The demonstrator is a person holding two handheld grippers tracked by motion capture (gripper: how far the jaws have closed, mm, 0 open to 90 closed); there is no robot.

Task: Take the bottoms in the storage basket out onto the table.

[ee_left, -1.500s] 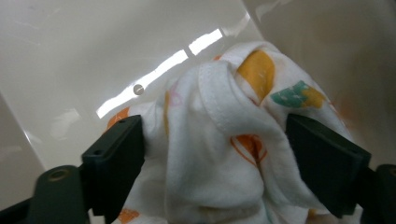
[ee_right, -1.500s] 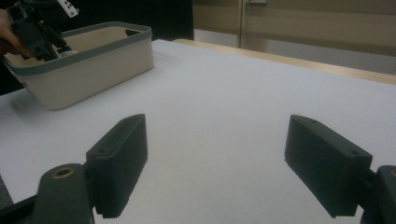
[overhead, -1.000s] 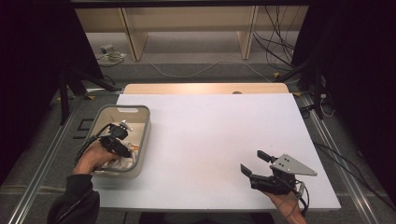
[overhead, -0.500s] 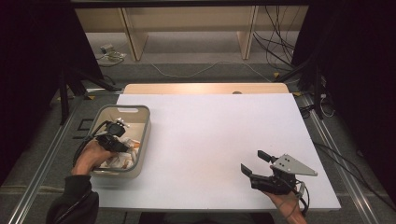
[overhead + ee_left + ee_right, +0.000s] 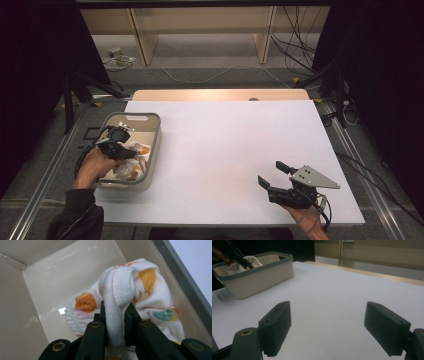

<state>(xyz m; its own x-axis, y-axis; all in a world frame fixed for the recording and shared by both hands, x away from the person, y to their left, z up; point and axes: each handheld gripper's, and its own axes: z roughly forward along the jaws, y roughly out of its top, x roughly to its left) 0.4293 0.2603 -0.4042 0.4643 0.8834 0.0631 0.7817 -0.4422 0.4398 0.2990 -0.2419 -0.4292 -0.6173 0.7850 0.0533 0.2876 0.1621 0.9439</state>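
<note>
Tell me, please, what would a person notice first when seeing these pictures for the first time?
First, the left claw, shut on a fold of a white cloth with orange and green prints, inside the beige bin at the table's left side. Next, the right claw, wide open and holding nothing, low over the bare white table near its front right corner.

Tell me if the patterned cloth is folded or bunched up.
Bunched up: the cloth hangs crumpled in the left gripper, inside the bin.
</note>
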